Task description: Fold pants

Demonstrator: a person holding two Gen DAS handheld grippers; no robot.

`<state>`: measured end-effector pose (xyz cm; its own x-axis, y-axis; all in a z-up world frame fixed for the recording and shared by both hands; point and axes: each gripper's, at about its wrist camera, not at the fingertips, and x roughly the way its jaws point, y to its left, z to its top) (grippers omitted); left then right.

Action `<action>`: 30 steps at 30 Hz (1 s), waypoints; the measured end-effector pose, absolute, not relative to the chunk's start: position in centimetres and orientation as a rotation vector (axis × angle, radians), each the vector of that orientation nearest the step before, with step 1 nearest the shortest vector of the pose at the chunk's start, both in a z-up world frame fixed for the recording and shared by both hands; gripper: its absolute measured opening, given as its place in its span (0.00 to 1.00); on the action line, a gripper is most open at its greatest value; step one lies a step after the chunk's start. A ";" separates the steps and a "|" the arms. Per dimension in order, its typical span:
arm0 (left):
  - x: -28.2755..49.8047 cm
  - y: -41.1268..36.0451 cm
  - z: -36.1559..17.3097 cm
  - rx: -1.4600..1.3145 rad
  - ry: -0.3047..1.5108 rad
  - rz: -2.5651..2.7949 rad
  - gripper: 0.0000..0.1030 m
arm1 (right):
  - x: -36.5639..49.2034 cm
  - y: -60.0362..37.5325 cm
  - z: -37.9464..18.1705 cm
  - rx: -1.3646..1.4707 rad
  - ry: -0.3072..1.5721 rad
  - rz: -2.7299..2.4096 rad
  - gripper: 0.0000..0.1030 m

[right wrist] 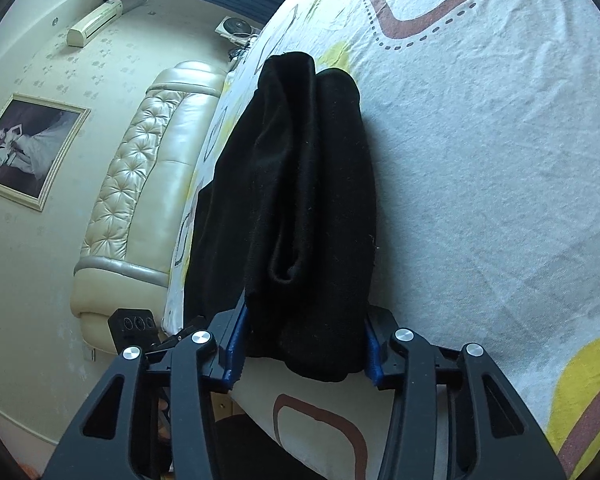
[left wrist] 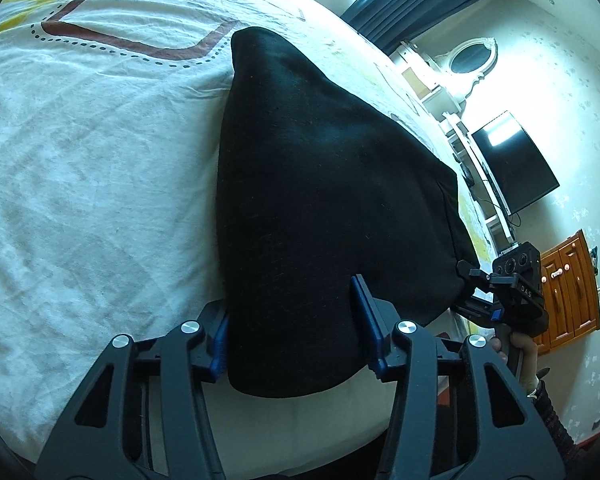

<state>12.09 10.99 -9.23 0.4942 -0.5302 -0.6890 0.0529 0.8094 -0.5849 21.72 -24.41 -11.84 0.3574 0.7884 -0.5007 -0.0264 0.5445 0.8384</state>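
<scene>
Black pants lie folded into a thick bundle on the patterned bed sheet, at the bed's near edge. My left gripper has its blue pads against both sides of the bundle's near end, shut on the cloth. From the right wrist, the pants show as stacked folds running away from me. My right gripper is shut on the near end of these folds, cloth filling the gap between its pads. The right gripper also shows in the left wrist view, at the bundle's right corner, held by a hand.
The bed sheet spreads wide beyond the pants. A padded cream headboard stands at one end of the bed. A dark TV and a wooden cabinet stand along the wall. A framed picture hangs on the wall.
</scene>
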 end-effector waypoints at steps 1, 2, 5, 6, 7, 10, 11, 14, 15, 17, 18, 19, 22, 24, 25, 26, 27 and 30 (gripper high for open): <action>12.0 11.0 -9.2 -0.532 0.999 -0.372 0.48 | 21.7 -24.5 -11.8 0.856 1.087 0.618 0.44; 12.0 11.0 -9.2 -0.527 0.997 -0.370 0.48 | 21.7 -24.5 -11.8 0.861 1.085 0.618 0.44; 11.9 10.9 -9.0 -0.522 0.994 -0.365 0.46 | 21.8 -24.7 -11.8 0.875 1.083 0.620 0.43; 11.9 10.9 -9.0 -0.521 0.994 -0.363 0.45 | 21.8 -24.8 -11.9 0.876 1.084 0.620 0.43; 11.8 10.9 -8.9 -0.518 0.993 -0.361 0.44 | 21.8 -24.8 -11.9 0.875 1.083 0.620 0.43; 11.7 10.9 -8.6 -0.508 0.992 -0.356 0.43 | 21.8 -25.0 -12.0 0.877 1.083 0.622 0.42; 11.6 10.9 -8.6 -0.510 0.994 -0.356 0.43 | 21.8 -25.0 -12.0 0.878 1.084 0.624 0.42; 11.5 11.1 -8.6 -0.526 1.004 -0.356 0.42 | 21.6 -25.4 -12.1 0.894 1.088 0.632 0.40; 11.5 11.2 -8.6 -0.529 1.008 -0.358 0.42 | 21.5 -25.7 -12.2 0.895 1.090 0.633 0.40; 11.3 11.3 -8.6 -0.532 1.013 -0.361 0.42 | 21.3 -25.8 -12.2 0.891 1.097 0.635 0.40; 11.3 11.4 -8.6 -0.532 1.015 -0.364 0.42 | 21.3 -25.8 -12.2 0.890 1.100 0.636 0.40; 11.2 11.5 -8.7 -0.531 1.016 -0.366 0.42 | 21.3 -25.8 -12.3 0.891 1.103 0.635 0.40; 11.4 11.6 -8.7 -0.537 1.019 -0.370 0.42 | 21.3 -25.8 -12.5 0.898 1.106 0.630 0.40; 11.6 11.8 -8.7 -0.542 1.022 -0.371 0.42 | 21.4 -26.0 -12.7 0.907 1.109 0.630 0.40; 11.7 11.8 -8.7 -0.541 1.023 -0.372 0.42 | 21.4 -26.1 -12.8 0.912 1.111 0.629 0.40; 11.7 11.8 -8.7 -0.541 1.023 -0.372 0.42 | 21.4 -26.2 -12.9 0.915 1.112 0.628 0.40; 11.7 11.8 -8.7 -0.542 1.024 -0.372 0.43 | 21.4 -26.3 -13.0 0.916 1.113 0.630 0.40; 11.8 11.8 -8.9 -0.547 1.030 -0.370 0.49 | 21.4 -26.4 -13.0 0.926 1.110 0.633 0.45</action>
